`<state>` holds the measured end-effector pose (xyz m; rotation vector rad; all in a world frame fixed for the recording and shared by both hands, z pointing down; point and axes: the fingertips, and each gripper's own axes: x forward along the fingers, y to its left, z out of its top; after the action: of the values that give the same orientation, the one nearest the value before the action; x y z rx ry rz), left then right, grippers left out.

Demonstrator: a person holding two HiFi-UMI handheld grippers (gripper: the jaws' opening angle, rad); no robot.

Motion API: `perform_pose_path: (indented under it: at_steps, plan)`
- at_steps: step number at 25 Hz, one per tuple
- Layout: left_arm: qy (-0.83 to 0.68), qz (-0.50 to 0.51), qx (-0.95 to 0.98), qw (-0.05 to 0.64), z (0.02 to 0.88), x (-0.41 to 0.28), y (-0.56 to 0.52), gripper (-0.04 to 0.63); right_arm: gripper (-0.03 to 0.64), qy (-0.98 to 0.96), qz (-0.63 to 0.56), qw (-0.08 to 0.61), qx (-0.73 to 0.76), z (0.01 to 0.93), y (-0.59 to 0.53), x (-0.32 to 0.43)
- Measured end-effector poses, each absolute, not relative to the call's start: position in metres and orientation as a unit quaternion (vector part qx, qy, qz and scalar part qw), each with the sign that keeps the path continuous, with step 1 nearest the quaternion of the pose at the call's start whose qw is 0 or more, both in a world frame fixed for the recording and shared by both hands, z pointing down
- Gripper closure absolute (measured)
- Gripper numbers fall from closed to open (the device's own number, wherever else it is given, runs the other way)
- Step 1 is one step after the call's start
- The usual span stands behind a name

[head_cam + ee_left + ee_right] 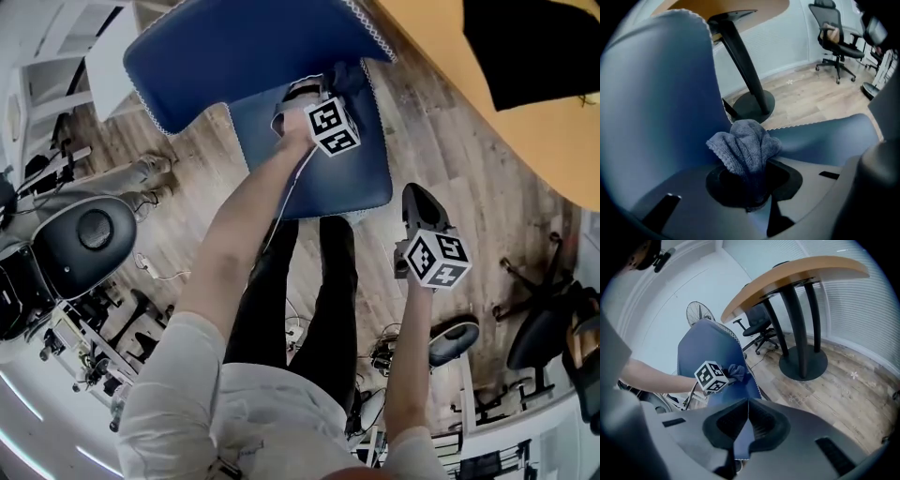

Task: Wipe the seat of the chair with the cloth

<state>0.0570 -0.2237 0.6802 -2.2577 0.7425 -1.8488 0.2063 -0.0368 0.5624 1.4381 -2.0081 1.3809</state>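
A blue padded chair fills the top of the head view, its backrest [234, 47] above the seat [309, 159]. My left gripper [319, 92] is over the back of the seat, shut on a bunched grey-blue cloth [745, 145]. The cloth [349, 77] sits where seat and backrest meet. In the left gripper view the backrest [656, 93] rises at left and the seat [825, 136] runs to the right. My right gripper [415, 195] hangs off the seat's front right corner, jaws together with nothing between them [748, 401]. Its view shows the left gripper's cube [711, 376] and the cloth [738, 372] on the chair [710, 348].
A round wooden table [487, 84] on a black pedestal [802, 363] stands just right of the chair. A black office chair [836, 42] is beyond it. A fan [697, 313], a grey machine [84, 239] and floor cables [155, 272] lie to the left.
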Motion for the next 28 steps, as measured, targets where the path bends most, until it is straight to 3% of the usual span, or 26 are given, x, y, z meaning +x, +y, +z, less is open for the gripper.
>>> perform_pose_path:
  at_steps: [3,14,28]
  plan:
    - [0.228,-0.629,-0.737,0.100,0.694,0.060,-0.222,0.500,0.592,-0.697,0.487,0.146,0.506,0.568,-0.046,0.205]
    - [0.206,-0.638,-0.736,0.095,0.710,0.073,-0.207,0.503,0.593,-0.677,0.502,0.130,0.522,0.582,-0.034,0.225]
    - [0.176,-0.620,-0.764,-0.030,0.710,0.078,-0.198,0.503,0.594,-0.677,0.508,0.118,0.520,0.578,-0.034,0.221]
